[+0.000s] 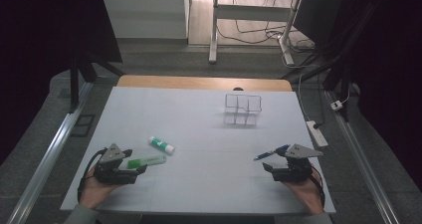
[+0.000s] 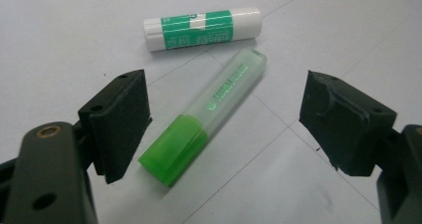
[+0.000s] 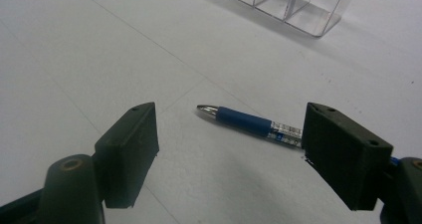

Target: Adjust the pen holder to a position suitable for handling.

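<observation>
Jaws of both grippers stand spread, gripping nothing. Left gripper straddles the green highlighter lying on the table, just beside a glue stick. Right gripper flanks the blue pen.

A green highlighter lay flat on the counter, capped; a blue pen lay flat well to its right.
</observation>
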### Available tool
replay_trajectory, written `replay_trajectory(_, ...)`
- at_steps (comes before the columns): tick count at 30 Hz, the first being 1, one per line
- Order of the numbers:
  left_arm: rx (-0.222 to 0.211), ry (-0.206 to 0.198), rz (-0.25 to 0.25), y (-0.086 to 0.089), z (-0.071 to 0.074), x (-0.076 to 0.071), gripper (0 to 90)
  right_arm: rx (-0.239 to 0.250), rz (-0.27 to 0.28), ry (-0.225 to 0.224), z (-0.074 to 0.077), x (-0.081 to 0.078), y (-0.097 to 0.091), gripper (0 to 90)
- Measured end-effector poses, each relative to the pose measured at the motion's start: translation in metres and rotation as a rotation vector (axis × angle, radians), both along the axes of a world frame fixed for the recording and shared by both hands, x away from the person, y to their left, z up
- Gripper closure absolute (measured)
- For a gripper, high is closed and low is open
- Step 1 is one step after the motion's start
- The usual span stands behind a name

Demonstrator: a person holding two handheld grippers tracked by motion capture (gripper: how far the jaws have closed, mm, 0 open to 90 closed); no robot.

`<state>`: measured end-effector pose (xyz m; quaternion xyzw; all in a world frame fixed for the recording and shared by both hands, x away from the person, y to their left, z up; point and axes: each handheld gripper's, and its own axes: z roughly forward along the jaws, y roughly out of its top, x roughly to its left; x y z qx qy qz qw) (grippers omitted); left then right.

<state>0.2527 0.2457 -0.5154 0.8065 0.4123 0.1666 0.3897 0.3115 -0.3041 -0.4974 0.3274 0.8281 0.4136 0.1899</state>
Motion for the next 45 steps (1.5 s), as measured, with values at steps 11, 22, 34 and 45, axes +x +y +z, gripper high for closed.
replay_trajectory(11,0.002,0.004,0.001,0.0,-0.001,0.001,19.1,0.006,-0.005,0.018,0.003,0.006,0.006,23.5)
replay_trajectory(22,0.011,0.003,-0.001,-0.001,-0.001,0.002,19.1,0.023,-0.032,0.033,0.011,0.025,0.015,25.7)
replay_trajectory(34,0.011,0.001,0.006,-0.002,-0.001,0.002,18.9,0.033,-0.073,0.047,0.016,0.04,0.019,26.6)
replay_trajectory(45,0.002,-0.002,0.01,0.001,0.0,0.001,19.3,0.025,-0.121,0.046,0.024,0.062,0.023,27.3)
